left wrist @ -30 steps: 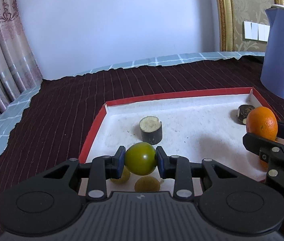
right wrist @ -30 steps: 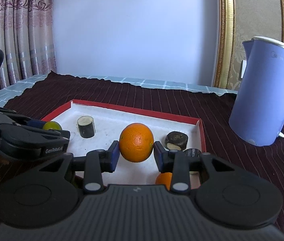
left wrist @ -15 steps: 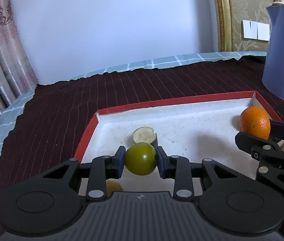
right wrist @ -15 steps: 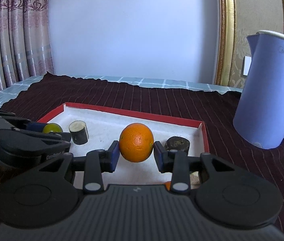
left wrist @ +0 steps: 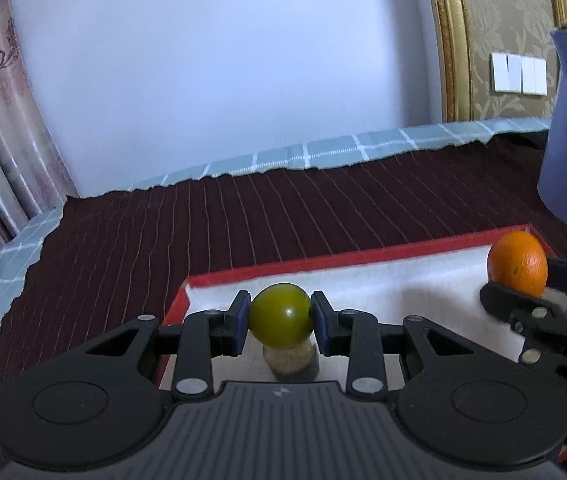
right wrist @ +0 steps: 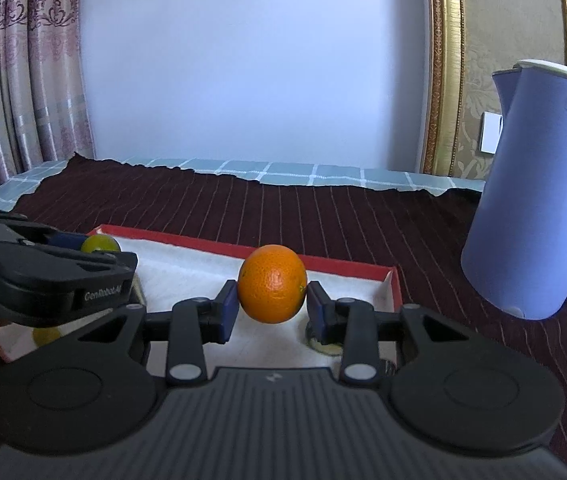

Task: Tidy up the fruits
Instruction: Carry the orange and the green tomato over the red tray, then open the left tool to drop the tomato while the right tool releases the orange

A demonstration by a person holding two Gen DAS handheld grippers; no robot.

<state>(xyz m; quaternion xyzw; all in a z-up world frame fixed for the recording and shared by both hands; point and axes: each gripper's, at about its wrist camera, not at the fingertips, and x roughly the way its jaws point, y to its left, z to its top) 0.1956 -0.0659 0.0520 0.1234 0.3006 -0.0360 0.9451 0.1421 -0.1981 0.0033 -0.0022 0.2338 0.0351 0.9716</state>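
Note:
My left gripper (left wrist: 280,322) is shut on a round green fruit (left wrist: 281,315) and holds it above the red-rimmed white tray (left wrist: 363,258). My right gripper (right wrist: 272,312) is shut on an orange (right wrist: 272,289) and holds it above the same tray (right wrist: 347,270). Each gripper shows in the other's view: the orange at the right in the left wrist view (left wrist: 517,262), the green fruit at the left in the right wrist view (right wrist: 100,243). A dark cut stalk piece (left wrist: 291,362) stands in the tray under the green fruit.
A blue kettle (right wrist: 539,216) stands on the dark striped cloth (right wrist: 323,216) right of the tray. A small yellow fruit (right wrist: 46,335) and a dark piece (right wrist: 325,344) lie in the tray, partly hidden by the grippers. A wall and curtains (right wrist: 15,72) are behind.
Both grippers have risen with their fruits and tilted up, so the tray has sunk lower in both views. The stalk piece now lies under the green fruit.

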